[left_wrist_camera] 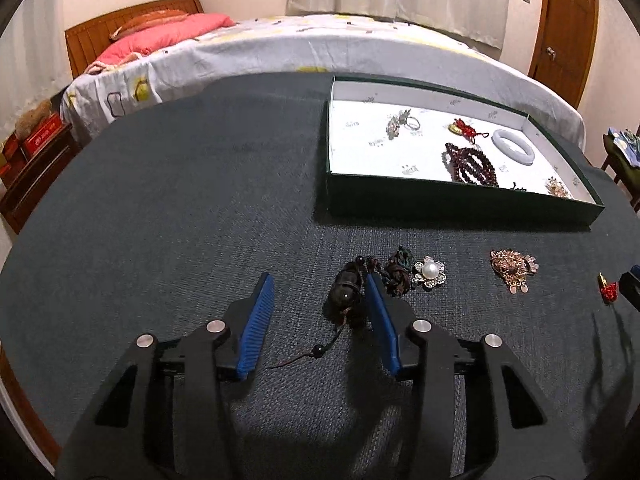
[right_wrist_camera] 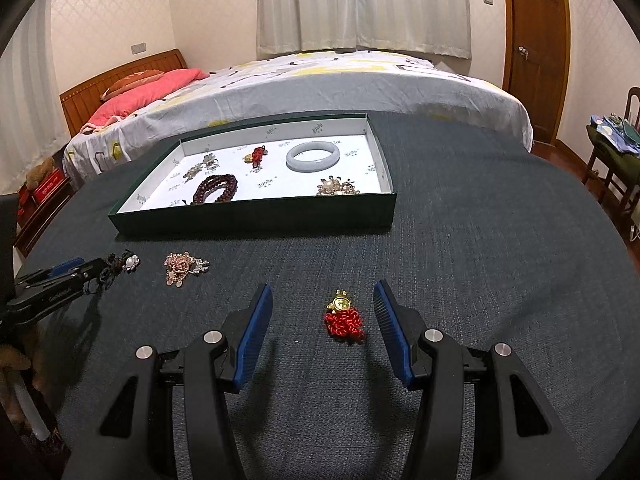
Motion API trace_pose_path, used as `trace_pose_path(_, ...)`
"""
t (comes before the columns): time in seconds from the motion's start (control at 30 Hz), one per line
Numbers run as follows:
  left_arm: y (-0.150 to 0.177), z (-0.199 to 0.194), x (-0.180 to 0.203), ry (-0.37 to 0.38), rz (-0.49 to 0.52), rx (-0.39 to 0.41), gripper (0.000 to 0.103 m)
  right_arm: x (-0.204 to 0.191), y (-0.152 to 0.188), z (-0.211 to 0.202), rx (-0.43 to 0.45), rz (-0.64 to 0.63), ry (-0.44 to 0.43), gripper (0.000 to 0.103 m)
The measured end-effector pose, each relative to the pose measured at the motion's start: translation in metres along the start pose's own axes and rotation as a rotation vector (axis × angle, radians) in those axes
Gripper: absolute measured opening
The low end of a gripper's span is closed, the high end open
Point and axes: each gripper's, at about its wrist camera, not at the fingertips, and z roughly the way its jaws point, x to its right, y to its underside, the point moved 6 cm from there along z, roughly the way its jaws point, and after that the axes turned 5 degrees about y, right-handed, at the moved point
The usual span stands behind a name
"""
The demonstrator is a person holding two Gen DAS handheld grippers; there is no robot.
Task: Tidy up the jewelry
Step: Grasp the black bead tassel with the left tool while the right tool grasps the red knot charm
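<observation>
My left gripper [left_wrist_camera: 318, 280] is down at the table over a dark carved pendant [left_wrist_camera: 346, 300] on a thin beaded cord. The pendant lies between the blue pads, against the right one and well apart from the left, so the jaws stand open. A second dark pendant [left_wrist_camera: 398, 276] and a pearl flower brooch [left_wrist_camera: 430, 272] lie just right of it. My right gripper [right_wrist_camera: 322, 288] is open around a red knot charm with a gold top [right_wrist_camera: 344, 320], which lies on the cloth untouched. A pink-gold brooch [right_wrist_camera: 182, 268] rests between the two grippers.
A green tray with a white lining [right_wrist_camera: 256, 220] stands further back on the dark cloth table. It holds a white bangle [right_wrist_camera: 314, 156], a dark red bead bracelet [right_wrist_camera: 216, 188], a red charm, silver pieces and a pearl brooch. A bed stands beyond the table.
</observation>
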Motion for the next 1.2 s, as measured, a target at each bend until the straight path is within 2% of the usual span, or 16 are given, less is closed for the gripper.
trace_pose_path(0.27, 0.0, 0.007, 0.003, 0.016, 0.005, -0.027, 0.04, -0.001, 0.001, 0.001, -0.004, 0.0, 0.001, 0.052)
trace_pose_path(0.33, 0.0, 0.007, 0.004, 0.021, 0.007, -0.025, 0.031, 0.0, 0.002, 0.002, -0.006, 0.001, 0.004, 0.052)
trace_pose_path(0.4, 0.0, 0.006, 0.006, 0.031, 0.02, -0.024, 0.018, 0.002, 0.003, 0.004, -0.009, 0.003, 0.007, 0.052)
trace_pose_path(0.73, -0.003, -0.004, 0.007, 0.024, 0.014, 0.013, 0.017, 0.017, 0.005, 0.012, -0.033, 0.017, 0.047, 0.052)
trace_pose_path(1.07, -0.01, -0.02, 0.008, 0.017, 0.011, 0.058, 0.017, 0.009, 0.008, 0.028, -0.1, -0.017, 0.026, 0.052)
trace_pose_path(1.17, -0.01, -0.02, 0.007, 0.018, 0.008, 0.057, 0.017, 0.007, 0.012, 0.031, -0.123, -0.018, 0.013, 0.046)
trace_pose_path(1.2, -0.01, -0.02, 0.007, 0.017, 0.007, 0.057, 0.017, 0.008, 0.012, 0.031, -0.127, -0.017, 0.012, 0.039)
